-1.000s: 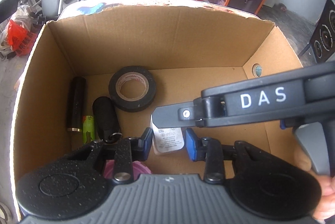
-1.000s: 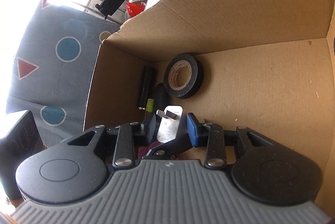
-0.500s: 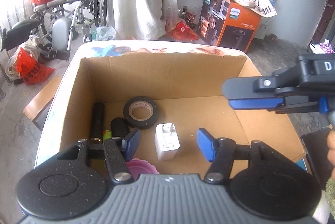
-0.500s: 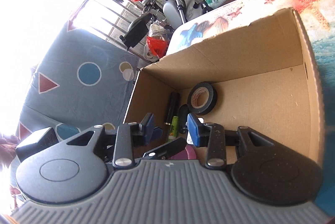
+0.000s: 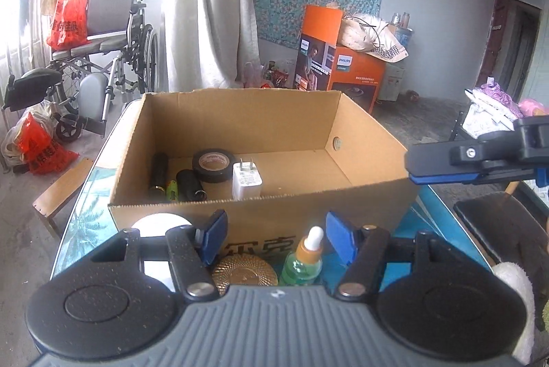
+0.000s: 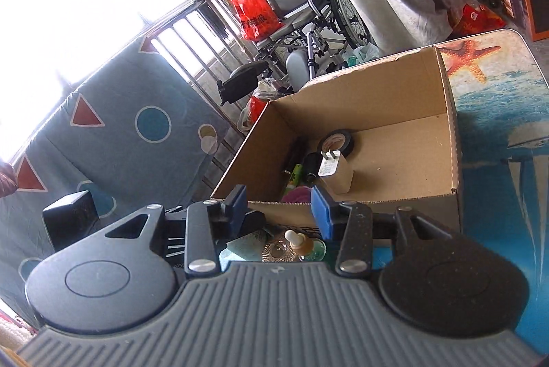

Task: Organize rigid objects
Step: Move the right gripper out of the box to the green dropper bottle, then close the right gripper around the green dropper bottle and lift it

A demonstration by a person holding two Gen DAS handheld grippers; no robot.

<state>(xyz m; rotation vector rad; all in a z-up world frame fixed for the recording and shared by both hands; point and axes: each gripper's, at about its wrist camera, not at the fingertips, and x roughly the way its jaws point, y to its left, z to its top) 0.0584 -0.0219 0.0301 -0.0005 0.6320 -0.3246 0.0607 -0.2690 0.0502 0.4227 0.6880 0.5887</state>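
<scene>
Standing upright just below the left claw (image 5: 274, 238), the dropper bottle (image 5: 303, 259) probably goes next; both it and the right claw (image 6: 279, 207) gape empty.

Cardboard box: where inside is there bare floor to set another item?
The cardboard box floor is bare from the white charger across to the right wall. The left end is crowded: tape roll, two black cylinders and a green item lie packed together.

We read "PHILIPS" on the orange box (image 5: 357, 72) behind the cardboard box (image 5: 374, 195), w/ Chinese signs "尔克" on its front.
</scene>
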